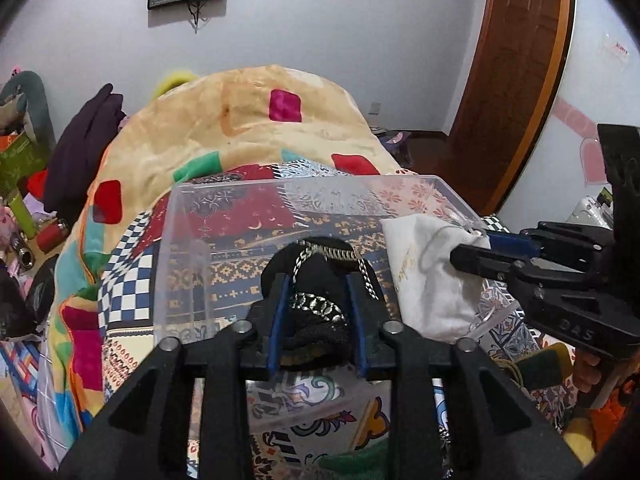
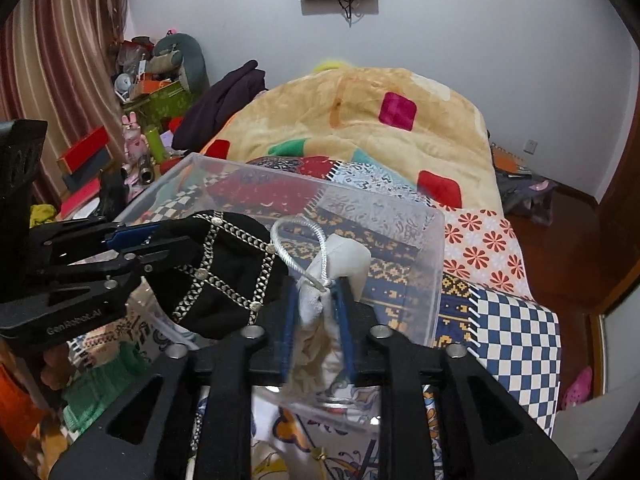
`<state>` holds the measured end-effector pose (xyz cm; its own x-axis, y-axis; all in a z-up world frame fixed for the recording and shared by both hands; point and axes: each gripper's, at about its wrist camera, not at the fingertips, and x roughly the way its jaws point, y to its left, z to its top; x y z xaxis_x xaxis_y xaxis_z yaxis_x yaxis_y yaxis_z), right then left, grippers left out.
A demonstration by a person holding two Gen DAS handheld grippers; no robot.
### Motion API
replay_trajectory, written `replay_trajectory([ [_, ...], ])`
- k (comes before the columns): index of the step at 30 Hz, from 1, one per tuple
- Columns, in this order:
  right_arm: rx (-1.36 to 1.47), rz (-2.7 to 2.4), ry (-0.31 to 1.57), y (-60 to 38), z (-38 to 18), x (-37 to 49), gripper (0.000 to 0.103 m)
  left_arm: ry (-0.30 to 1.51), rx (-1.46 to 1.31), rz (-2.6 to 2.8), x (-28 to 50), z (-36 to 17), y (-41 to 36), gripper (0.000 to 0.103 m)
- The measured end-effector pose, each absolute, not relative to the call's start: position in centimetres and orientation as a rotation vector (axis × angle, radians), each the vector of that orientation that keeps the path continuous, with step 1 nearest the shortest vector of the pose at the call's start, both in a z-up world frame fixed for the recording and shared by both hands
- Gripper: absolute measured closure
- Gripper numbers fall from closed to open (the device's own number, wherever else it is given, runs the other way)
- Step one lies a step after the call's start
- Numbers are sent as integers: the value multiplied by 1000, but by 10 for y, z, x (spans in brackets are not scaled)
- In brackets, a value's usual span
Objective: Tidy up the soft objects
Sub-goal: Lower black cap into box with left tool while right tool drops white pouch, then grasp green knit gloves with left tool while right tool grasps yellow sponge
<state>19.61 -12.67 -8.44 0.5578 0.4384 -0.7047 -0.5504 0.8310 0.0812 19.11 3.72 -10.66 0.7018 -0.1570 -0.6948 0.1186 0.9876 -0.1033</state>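
Left fingers (image 1: 318, 280) clamp black pouch (image 1: 320, 304), right fingers (image 2: 318, 292) white pouch (image 2: 320, 320), above clear bin's rim (image 1: 280, 184).

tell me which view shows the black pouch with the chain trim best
The right wrist view: the black pouch shows side-on there, its silver chain lattice fully visible, held over the clear plastic bin by the left gripper. The left wrist view shows only its end, squeezed between that gripper's blue pads.
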Motion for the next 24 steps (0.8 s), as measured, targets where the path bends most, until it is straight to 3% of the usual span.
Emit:
replay_trajectory([
  [3, -156, 580, 768, -127, -77, 192, 59, 759, -47, -150, 185, -100, 38, 63],
  [8, -144, 587, 715, -131, -58, 180, 51, 706, -39, -144, 168, -79, 37, 43],
  [11, -142, 584, 671, -136, -47, 168, 40, 664, -28, -138, 153, -64, 35, 35],
  [17, -131, 574, 625, -148, -33, 144, 29, 595, -17, -123, 119, -40, 31, 5],
  [24, -116, 528, 602, -173, -33, 115, 20, 592, -2, -124, 87, -36, 24, 1],
])
